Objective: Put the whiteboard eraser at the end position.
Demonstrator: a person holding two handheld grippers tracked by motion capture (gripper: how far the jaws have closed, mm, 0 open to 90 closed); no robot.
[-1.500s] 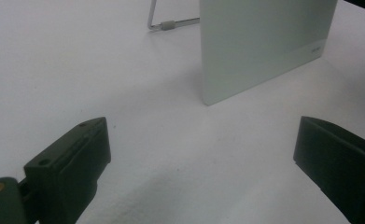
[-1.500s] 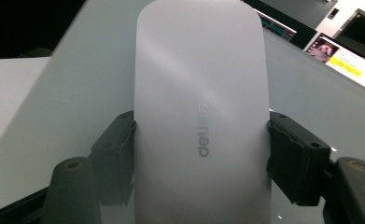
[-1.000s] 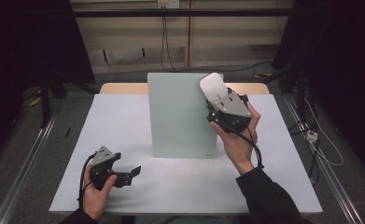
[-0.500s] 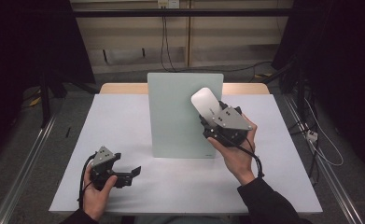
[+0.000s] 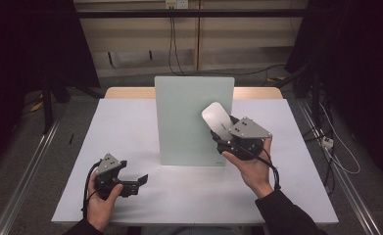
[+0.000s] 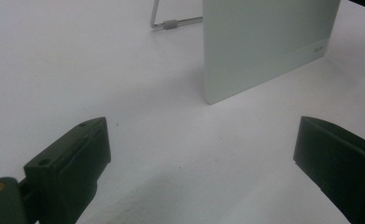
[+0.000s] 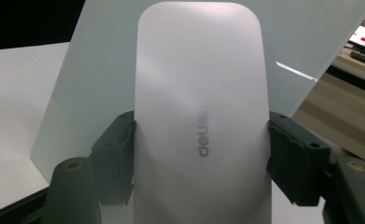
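Note:
A pale green board [image 5: 194, 117] stands upright in the middle of the white table [image 5: 125, 127]. My right gripper [image 5: 222, 134] is shut on a flat white rounded block [image 5: 217, 119] marked "deli", held in front of the board's right half. In the right gripper view the black pads [image 7: 119, 154] press on both long sides of the block [image 7: 201, 84], with the board [image 7: 101, 70] just behind it. Whether block and board touch I cannot tell. My left gripper [image 5: 135, 183] rests low at the front left, jaws wide apart and empty [image 6: 201, 163], facing the board's lower corner [image 6: 264, 42].
A thin wire stand [image 6: 171, 23] props the board from behind. Dark floor, metal rails [image 5: 27, 171] and cables [image 5: 336, 152] surround the table. A wooden strip [image 5: 130, 92] runs along the table's far edge.
My right hand has come down and slightly left across the board's face, carrying the white block. The left hand has stayed where it was.

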